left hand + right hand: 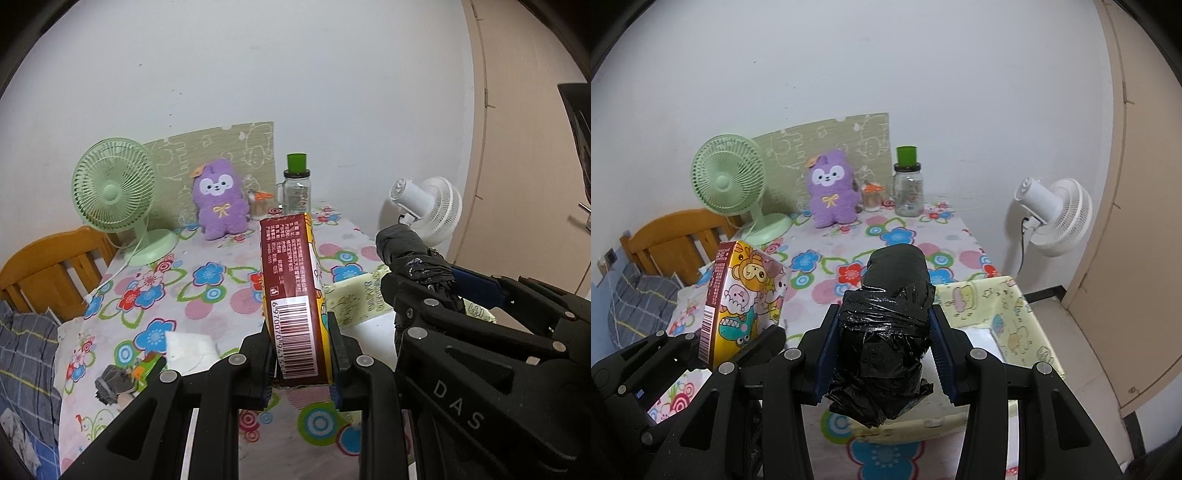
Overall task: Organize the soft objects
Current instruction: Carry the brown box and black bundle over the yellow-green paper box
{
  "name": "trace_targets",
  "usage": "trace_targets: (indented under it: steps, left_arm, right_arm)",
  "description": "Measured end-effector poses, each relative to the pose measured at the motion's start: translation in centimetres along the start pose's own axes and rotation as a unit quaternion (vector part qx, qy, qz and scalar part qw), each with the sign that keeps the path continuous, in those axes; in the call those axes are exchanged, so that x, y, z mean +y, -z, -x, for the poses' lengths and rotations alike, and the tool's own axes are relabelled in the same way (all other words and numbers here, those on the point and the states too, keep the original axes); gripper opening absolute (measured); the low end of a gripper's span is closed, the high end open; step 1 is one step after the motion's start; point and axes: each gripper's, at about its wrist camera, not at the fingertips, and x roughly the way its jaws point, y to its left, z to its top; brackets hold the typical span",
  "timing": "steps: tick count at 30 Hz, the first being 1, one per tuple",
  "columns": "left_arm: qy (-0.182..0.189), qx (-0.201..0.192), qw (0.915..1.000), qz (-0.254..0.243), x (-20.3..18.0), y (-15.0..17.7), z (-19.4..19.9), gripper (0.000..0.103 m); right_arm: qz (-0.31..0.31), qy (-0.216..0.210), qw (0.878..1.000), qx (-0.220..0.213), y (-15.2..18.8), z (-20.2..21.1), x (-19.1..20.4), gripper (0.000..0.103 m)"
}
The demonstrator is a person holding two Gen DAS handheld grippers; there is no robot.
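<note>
from my left wrist camera: my left gripper (pixel 301 354) was clamped on a tissue pack (pixel 295 295), its barcoded brown edge facing the lens, held upright above the floral tablecloth (pixel 207 295). to its right, my right gripper (pixel 436 295) gripped a black plastic roll (pixel 402 247) over a pale yellow storage box (pixel 354 299). at the back of the table a purple plush toy (pixel 220 199) sat against the wall between a green desk fan (pixel 114 184) and a glass jar (pixel 295 192) with a green lid.

from my right wrist camera: my right gripper (pixel 882 354) was closed on the black plastic roll (pixel 890 325), both blue pads pressing its crinkled sides, the roll pointing toward the back of the table. just to its right lay the yellow storage box (pixel 997 302), at the table's near right corner. at left, my left gripper (pixel 738 347) held the tissue pack (pixel 746 295), its cartoon face turned to the lens. a white fan (pixel 1056 218) stood beyond the table on the right.
</note>
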Motion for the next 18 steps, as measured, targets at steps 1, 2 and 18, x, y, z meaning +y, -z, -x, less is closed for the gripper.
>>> trace_targets:
  steps: [1,2,18]
  left_arm:
    - [0.001,0.0,1.0,-0.002,-0.3,-0.1,-0.1,0.022]
    - [0.003,-0.001,1.0,-0.005,-0.7,-0.2,-0.2,0.022]
    - [0.038,0.013,0.9987,-0.032,-5.2,-0.9,-3.1,0.022]
  right_arm:
    - [-0.001,0.001,1.0,0.0,0.0,0.0,-0.3,0.05]
    - [-0.003,0.003,1.0,-0.001,-0.1,0.0,-0.7,0.05]
    - [-0.034,0.028,0.999,0.008,0.1,-1.0,-6.5,0.05]
